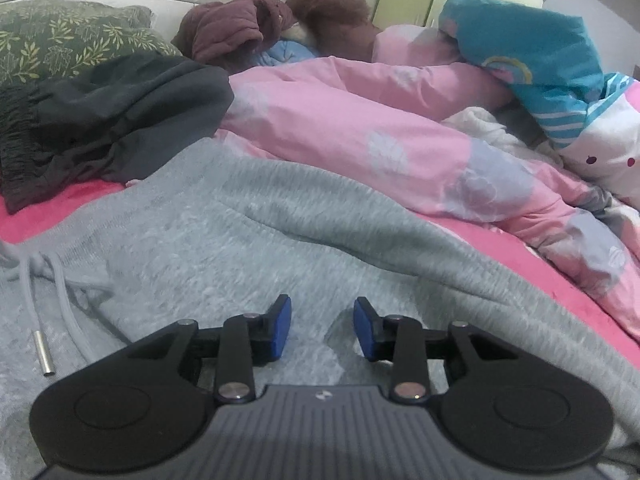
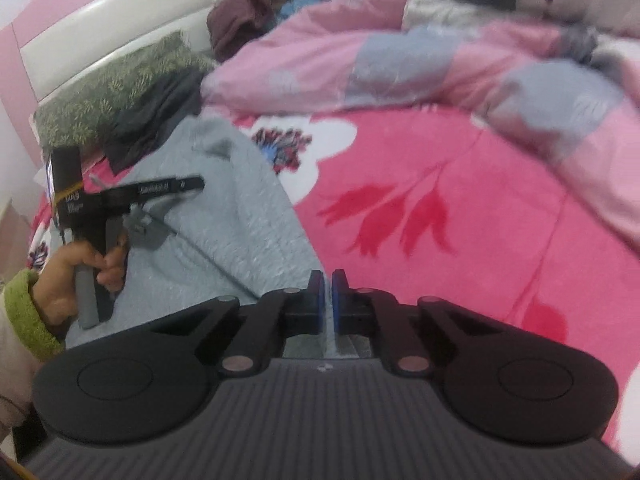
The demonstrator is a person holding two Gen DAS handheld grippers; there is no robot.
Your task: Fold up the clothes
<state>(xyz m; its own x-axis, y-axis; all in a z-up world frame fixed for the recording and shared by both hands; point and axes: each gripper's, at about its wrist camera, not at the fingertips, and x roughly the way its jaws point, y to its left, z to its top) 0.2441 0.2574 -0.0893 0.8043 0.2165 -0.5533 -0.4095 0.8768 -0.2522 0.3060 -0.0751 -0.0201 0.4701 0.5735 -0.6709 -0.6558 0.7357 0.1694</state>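
The sweatpants (image 1: 248, 240) are lying on the bed (image 2: 440, 220), the quilt (image 1: 360, 128) lying behind them, the pillow (image 1: 60, 36) sitting behind-left.

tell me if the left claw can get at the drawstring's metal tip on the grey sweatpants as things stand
Probably yes. The left claw is open and empty above the grey sweatpants, and the drawstring's metal tip lies exposed on the fabric off to its left, with nothing covering it or lying between them.
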